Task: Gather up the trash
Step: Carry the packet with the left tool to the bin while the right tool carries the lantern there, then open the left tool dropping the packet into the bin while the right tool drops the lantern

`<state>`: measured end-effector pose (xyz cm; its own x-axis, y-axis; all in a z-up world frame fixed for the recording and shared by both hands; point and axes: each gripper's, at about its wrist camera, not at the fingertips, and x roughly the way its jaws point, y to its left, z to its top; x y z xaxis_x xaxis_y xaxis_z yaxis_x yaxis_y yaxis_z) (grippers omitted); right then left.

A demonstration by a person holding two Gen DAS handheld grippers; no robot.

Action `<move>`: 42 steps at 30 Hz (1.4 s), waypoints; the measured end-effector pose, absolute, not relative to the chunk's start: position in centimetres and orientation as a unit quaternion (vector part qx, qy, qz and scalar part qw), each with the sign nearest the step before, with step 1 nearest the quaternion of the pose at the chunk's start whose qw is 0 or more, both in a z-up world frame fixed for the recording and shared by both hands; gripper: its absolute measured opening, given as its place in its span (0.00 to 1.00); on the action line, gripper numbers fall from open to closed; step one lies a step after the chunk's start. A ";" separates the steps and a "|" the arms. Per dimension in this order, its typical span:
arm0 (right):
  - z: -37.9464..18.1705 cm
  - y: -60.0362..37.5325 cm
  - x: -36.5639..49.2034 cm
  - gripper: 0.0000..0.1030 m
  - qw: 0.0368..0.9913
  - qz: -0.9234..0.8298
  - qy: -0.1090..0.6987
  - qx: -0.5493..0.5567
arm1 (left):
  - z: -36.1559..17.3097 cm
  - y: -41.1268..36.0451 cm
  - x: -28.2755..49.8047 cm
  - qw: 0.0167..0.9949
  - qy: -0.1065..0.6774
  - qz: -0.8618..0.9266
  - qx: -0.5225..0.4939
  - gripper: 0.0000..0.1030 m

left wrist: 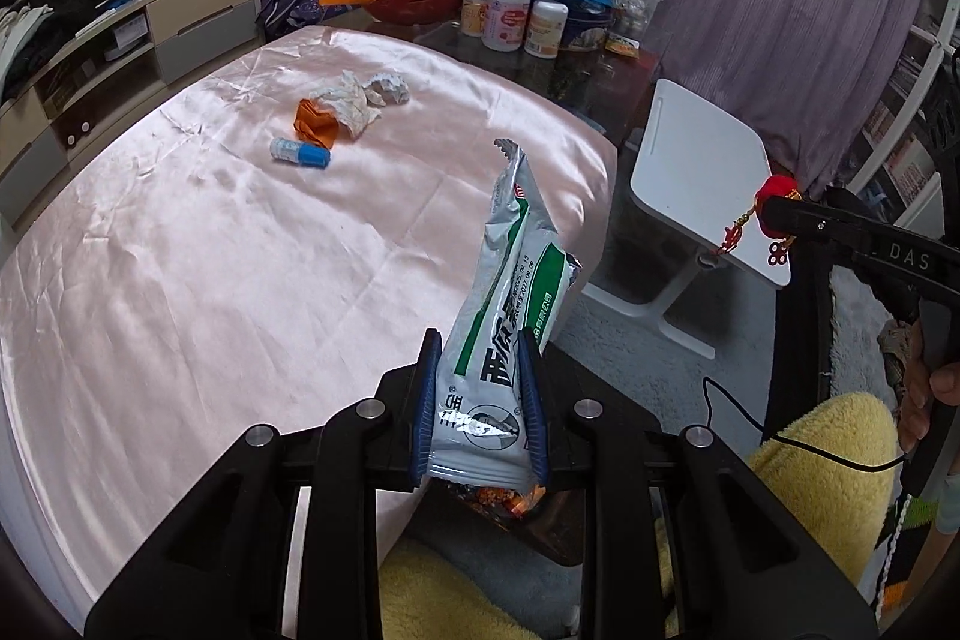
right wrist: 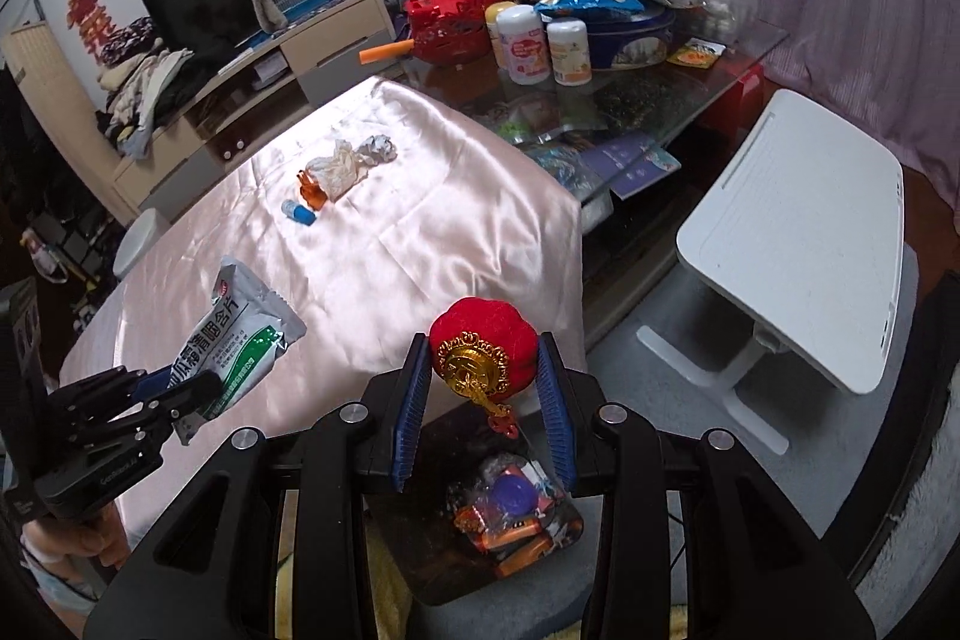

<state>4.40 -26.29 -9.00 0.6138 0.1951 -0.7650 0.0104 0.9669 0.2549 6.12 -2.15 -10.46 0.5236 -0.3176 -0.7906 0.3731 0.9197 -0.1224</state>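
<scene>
While you look through the left wrist view, your left gripper [left wrist: 480,400] has its jaws nearly closed on a silver and green packet [left wrist: 510,304], pinched low so most of it stands up and leans right. Beyond it, on the pink cloth of the tabletop [left wrist: 180,280], lie the pieces not yet collected: a crumpled tissue [left wrist: 354,103], an orange wrapper [left wrist: 315,124] touching it, and a small blue and white tube [left wrist: 300,152] just beside them. Below the jaws you can glimpse the dark bin [left wrist: 510,505] with wrappers in it.

Turning to the right wrist view, your right gripper [right wrist: 483,394] holds a red lantern ornament [right wrist: 483,346] between its jaws at a middling width, its gold tassel hanging down. The bin [right wrist: 516,508] sits directly below, on the floor at the tabletop's near corner.

The step in hand looks like dropping both items. Bring each gripper squarely over the bin's mouth before you let go. The packet is light and tall, so it may flutter aside; lower it close first. Watch that the tassel clears the pads, and keep your two grippers from crowding each other above the opening.
</scene>
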 end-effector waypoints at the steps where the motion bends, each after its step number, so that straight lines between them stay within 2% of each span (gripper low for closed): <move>1: -9.6 -26.4 3.8 0.35 0.888 0.050 0.440 0.123 | -10.9 -2.3 5.7 0.871 0.449 -0.198 0.032 0.23; 12: -17.6 -24.9 0.0 0.35 0.855 0.035 0.497 0.145 | -18.3 -4.9 1.8 0.846 0.488 -0.207 0.065 0.23; 22: -23.5 -24.0 0.1 0.35 0.820 0.027 0.551 0.152 | -24.4 -7.2 2.3 0.805 0.546 -0.223 0.059 0.23; 30: -24.6 -23.4 1.7 0.36 0.806 0.041 0.568 0.161 | -25.8 -7.9 3.4 0.790 0.567 -0.226 0.064 0.24; 33: -24.2 -23.4 2.1 0.36 0.807 0.043 0.566 0.162 | -25.6 -7.9 3.6 0.790 0.568 -0.222 0.064 0.27; 35: -24.2 -23.5 2.3 0.36 0.808 0.045 0.565 0.164 | -25.6 -8.0 3.6 0.792 0.567 -0.218 0.066 0.37; 36: -24.1 -23.5 2.4 0.38 0.808 0.045 0.564 0.165 | -25.5 -7.9 3.6 0.793 0.566 -0.217 0.066 0.39; 37: -24.0 -23.5 2.4 0.47 0.808 0.044 0.563 0.167 | -25.4 -7.8 3.6 0.793 0.566 -0.216 0.067 0.42; 39: -23.8 -23.7 2.5 0.54 0.810 0.044 0.560 0.170 | -25.1 -7.8 3.6 0.796 0.562 -0.216 0.066 0.50; 40: -23.6 -23.9 2.5 0.55 0.811 0.044 0.557 0.172 | -24.9 -7.7 3.6 0.798 0.560 -0.215 0.066 0.54; 42: -23.0 -24.2 2.4 0.56 0.813 0.044 0.552 0.177 | -24.3 -7.4 3.5 0.801 0.556 -0.212 0.066 0.57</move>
